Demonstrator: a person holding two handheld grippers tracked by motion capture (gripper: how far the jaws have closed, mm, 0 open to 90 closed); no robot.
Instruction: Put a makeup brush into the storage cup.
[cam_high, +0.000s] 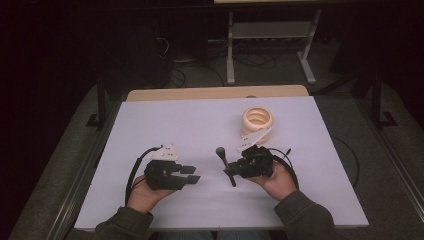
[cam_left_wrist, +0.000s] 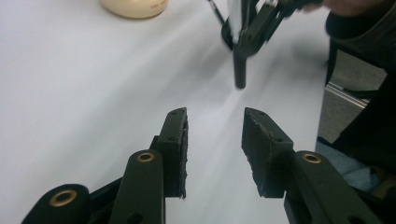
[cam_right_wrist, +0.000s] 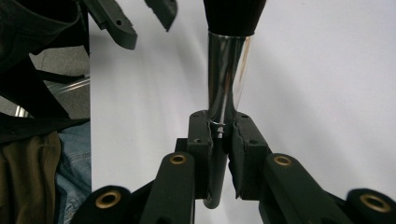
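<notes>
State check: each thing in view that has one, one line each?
left gripper: open, nothing between the jaws, held above the table.
right gripper: shut on the brush.
brush: clamped by its metal stem, black head pointing away from the gripper, lifted off the table.
tape roll: lying flat on the table, untouched.
table: white top, bare around the grippers.
</notes>
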